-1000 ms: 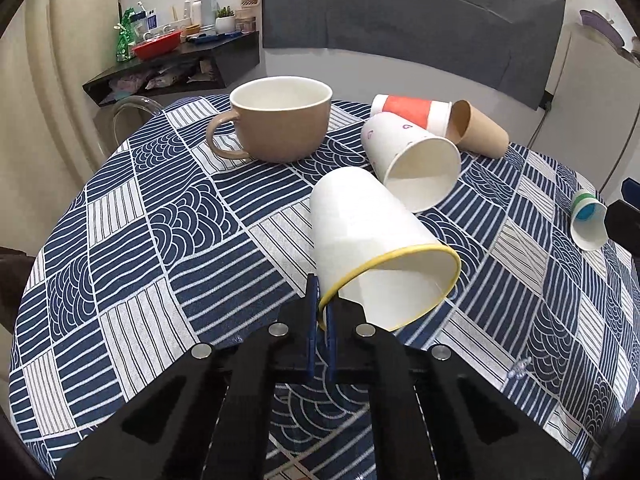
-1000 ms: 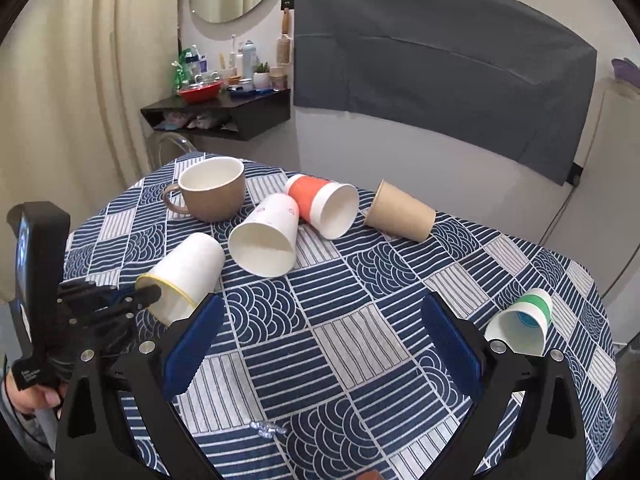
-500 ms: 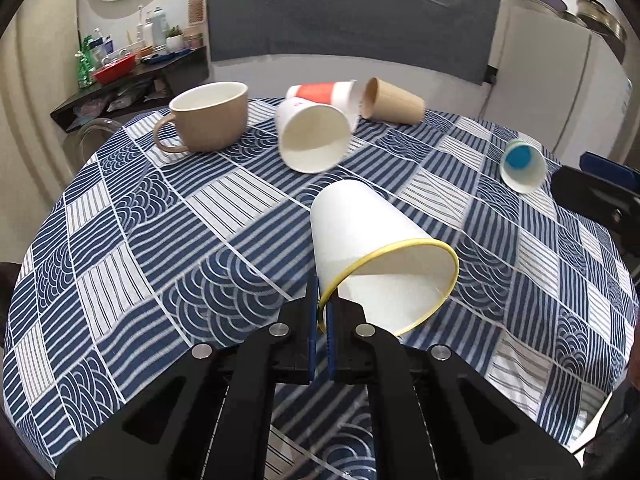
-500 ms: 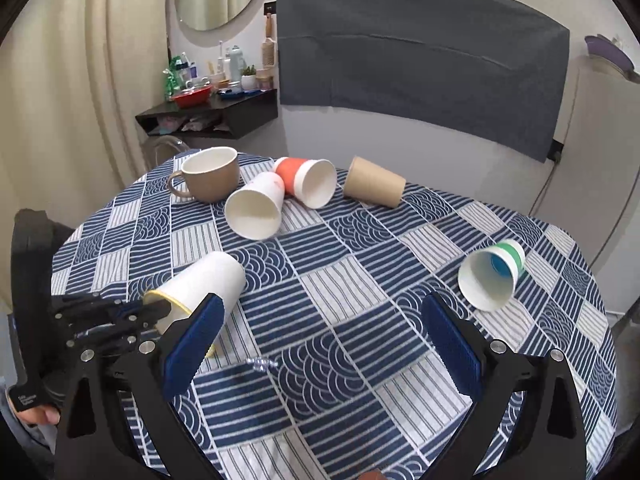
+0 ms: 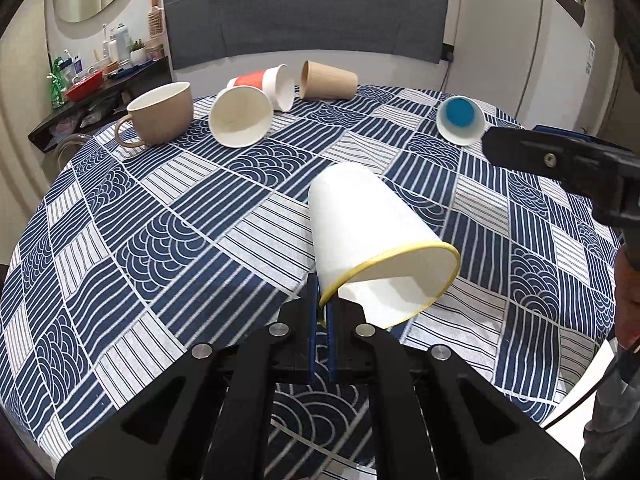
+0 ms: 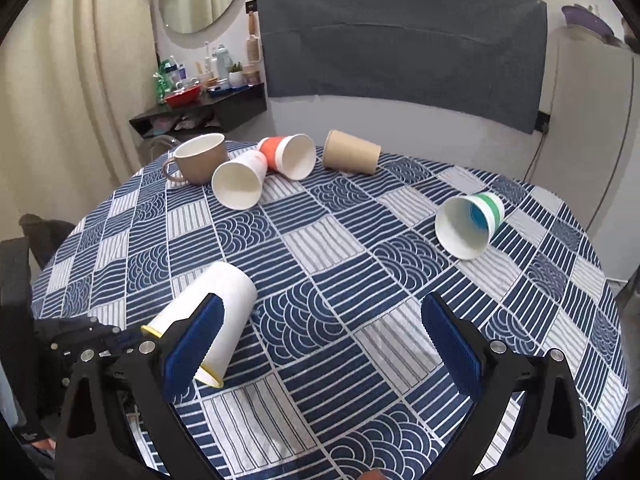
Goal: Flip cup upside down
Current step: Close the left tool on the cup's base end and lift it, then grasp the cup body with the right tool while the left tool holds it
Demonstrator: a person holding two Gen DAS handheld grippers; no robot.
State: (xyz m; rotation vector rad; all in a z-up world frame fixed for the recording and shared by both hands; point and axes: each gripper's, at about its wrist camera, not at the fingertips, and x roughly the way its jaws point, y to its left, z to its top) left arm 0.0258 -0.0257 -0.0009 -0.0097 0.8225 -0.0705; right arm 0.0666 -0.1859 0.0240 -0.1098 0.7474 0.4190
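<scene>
Six cups are sharing the round table (image 5: 120, 240) you are working over, its blue-and-white patterned cloth filling most of both views. At the far side the beige mug (image 5: 164, 118) is standing upright with its handle toward the left edge. Just beside it the plain white paper cup (image 5: 240, 120) is lying on its side, mouth facing you, and the orange-banded cup (image 5: 266, 86) is lying touching it from behind. Near those, the brown paper cup (image 5: 328, 84) is also resting on its side. Well apart, toward the right edge, the green-banded cup (image 6: 472, 224) with the blue inside is lying with its mouth tipped toward your right gripper.

You are holding the yellow-rimmed white cup (image 5: 368, 232) over the near part of the table with your left gripper (image 5: 321, 300); its blue fingers are pressed together on the rim wall at the mouth's lower left, one inside and one outside. The cup is tilting, base pointing away and up, mouth toward you and down; whether it is touching the cloth I cannot tell.

Your right gripper (image 6: 320, 344) is hanging spread wide over the near table, gripping nothing, with its left finger (image 6: 192, 344) overlapping the held cup in its view.
</scene>
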